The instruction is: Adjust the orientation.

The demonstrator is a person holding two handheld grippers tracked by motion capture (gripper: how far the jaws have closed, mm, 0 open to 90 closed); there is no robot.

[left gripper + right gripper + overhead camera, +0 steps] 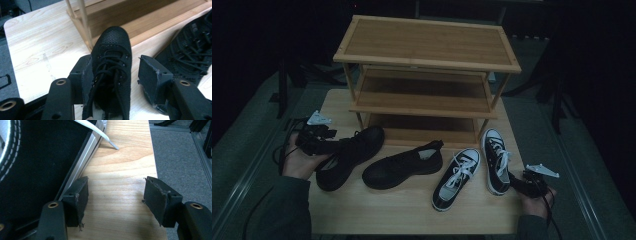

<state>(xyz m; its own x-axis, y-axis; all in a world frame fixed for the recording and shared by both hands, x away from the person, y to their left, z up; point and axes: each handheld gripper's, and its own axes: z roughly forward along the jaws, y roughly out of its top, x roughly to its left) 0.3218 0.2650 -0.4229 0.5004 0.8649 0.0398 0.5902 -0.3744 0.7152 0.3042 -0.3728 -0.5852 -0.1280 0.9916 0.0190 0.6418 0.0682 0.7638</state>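
Left gripper view puts the black lace-up shoe (111,72) on the worktop (37,50) between the left gripper's (113,75) spread jaws, not yet clamped — all four shoes off the bamboo rack (427,65), the right gripper (115,195) gaping empty beside a sneaker (37,157).

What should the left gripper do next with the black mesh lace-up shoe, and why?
Probably close the left gripper on the black mesh lace-up shoe. Its jaws stand open on either side of the shoe's laced upper, one pad against it, the other apart. A firm grip would let it be lifted toward the bamboo shoe rack.
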